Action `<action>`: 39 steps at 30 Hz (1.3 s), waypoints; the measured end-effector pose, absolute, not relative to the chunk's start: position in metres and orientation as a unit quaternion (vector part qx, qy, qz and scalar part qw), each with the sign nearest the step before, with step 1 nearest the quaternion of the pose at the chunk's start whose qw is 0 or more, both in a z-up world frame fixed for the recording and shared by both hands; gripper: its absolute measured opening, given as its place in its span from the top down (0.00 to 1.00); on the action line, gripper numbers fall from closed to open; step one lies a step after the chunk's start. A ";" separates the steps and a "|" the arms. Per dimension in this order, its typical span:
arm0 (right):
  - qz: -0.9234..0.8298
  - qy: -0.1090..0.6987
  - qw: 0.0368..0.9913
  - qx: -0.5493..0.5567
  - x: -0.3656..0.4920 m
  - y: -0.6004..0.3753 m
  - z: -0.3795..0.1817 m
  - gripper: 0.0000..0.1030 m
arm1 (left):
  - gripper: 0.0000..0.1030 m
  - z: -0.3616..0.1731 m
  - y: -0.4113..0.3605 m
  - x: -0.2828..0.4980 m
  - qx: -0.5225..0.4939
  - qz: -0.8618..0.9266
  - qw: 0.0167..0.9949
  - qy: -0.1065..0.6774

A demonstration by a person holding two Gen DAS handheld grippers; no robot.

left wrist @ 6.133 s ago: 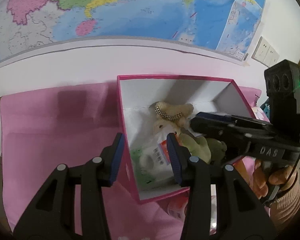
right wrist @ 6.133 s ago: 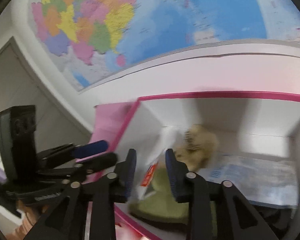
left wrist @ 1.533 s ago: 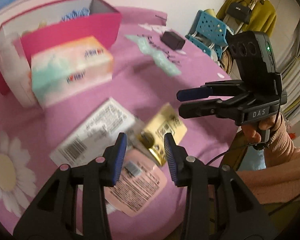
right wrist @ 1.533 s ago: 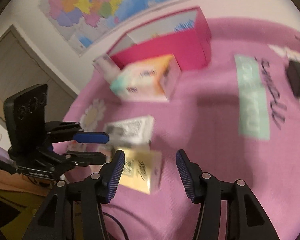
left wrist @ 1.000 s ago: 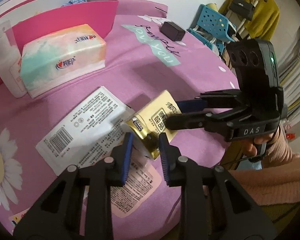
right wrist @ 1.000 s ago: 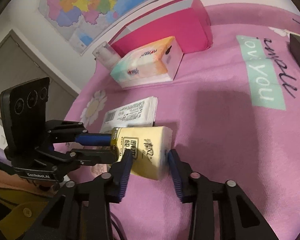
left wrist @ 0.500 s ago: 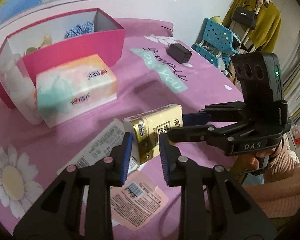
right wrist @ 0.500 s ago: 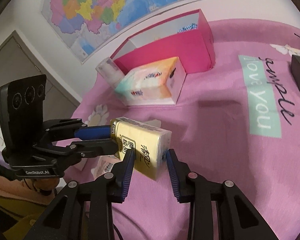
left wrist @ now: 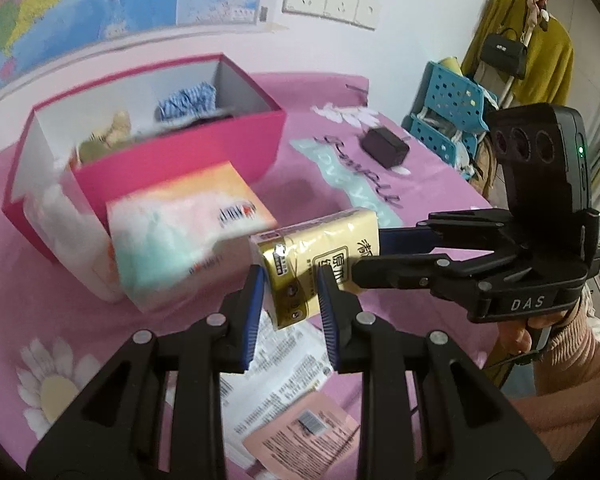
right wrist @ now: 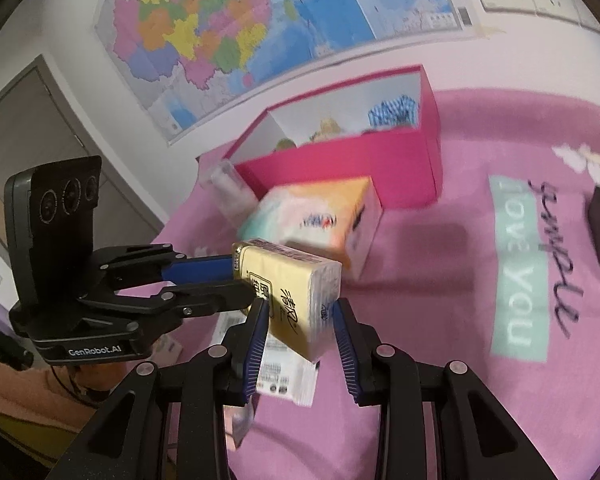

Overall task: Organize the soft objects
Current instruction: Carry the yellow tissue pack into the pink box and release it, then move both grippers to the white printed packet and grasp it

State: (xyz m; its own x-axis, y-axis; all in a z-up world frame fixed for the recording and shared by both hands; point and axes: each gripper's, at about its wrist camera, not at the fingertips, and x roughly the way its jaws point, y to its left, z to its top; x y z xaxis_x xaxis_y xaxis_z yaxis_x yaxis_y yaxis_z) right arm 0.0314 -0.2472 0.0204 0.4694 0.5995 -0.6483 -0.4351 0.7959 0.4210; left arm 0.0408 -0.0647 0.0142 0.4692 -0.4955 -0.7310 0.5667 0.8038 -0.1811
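A: Carrying now — the yellow tissue pack [left wrist: 316, 264] is up off the table [right wrist: 440, 400], pinched at one end by the left tool [left wrist: 290, 300] and at the other by the right tool [right wrist: 300, 320], both clamped on it.

B: And the pink box [left wrist: 172, 152] near the table's far edge?

A: Already part-filled, I'd say: a blue checked cloth [left wrist: 186, 100] and what looks like a plush toy [left wrist: 118, 124] sit inside, blurred though.

B: So what's left?

A: Plenty. The big tissue box [left wrist: 180, 232] rests just in front of the pink box, touching or nearly so, I can't tell. Flat white packets [left wrist: 284, 364] and a peach sachet [left wrist: 304, 440] lie near the front edge, under the raised pack.

B: The black block [left wrist: 384, 146]?

A: Hard, probably not part of it. My guess: roughly midway, pack bound for the box.
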 end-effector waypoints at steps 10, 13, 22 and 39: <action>0.300 0.381 0.870 0.091 0.085 -0.239 0.057 0.67 | 0.72 0.047 -0.062 0.094 0.036 -0.283 0.882 0.375; 0.298 0.374 0.873 0.093 0.105 -0.238 0.063 0.67 | 0.72 0.054 -0.061 0.111 0.031 -0.276 0.885 0.373; 0.283 0.383 0.873 0.104 0.164 -0.233 0.065 0.67 | 0.72 0.060 -0.066 0.164 0.019 -0.246 0.890 0.384; 0.221 0.408 0.877 0.122 0.228 -0.235 0.037 0.67 | 0.72 0.032 -0.076 0.238 -0.008 -0.175 0.869 0.463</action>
State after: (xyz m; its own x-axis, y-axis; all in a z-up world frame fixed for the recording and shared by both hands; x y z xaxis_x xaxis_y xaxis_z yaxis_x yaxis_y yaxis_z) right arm 0.2278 -0.2349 0.0371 0.5691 0.4874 -0.6622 -0.2883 0.8725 0.3944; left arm 0.2380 -0.0765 0.0316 0.5092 -0.3118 -0.8022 0.2960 0.9387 -0.1769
